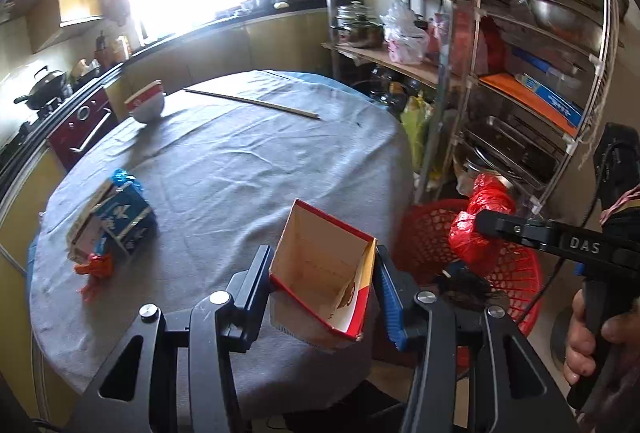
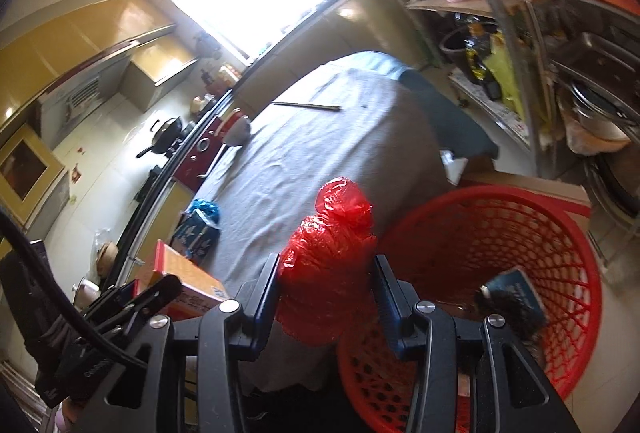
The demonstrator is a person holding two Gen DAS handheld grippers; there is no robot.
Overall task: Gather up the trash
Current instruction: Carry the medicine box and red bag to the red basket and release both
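Observation:
My left gripper [image 1: 320, 273] is shut on an open red-and-white carton box [image 1: 320, 265], held above the near edge of the grey-clothed table [image 1: 248, 161]. My right gripper [image 2: 326, 281] is shut on a crumpled red plastic bag [image 2: 332, 253], held by the rim of the red mesh basket [image 2: 540, 233] beside the table. In the left wrist view the bag [image 1: 480, 217] hangs over the basket [image 1: 520, 273]. A blue carton with blue and orange wrappers [image 1: 116, 225] lies on the table's left side. The basket holds a dark blue item [image 2: 516, 293].
A red-and-white bowl [image 1: 146, 103] and chopsticks [image 1: 256, 103] sit at the table's far side. A metal rack [image 1: 540, 73] crowded with pots and bags stands right of the table. A kitchen counter with a stove [image 1: 40, 93] runs along the left.

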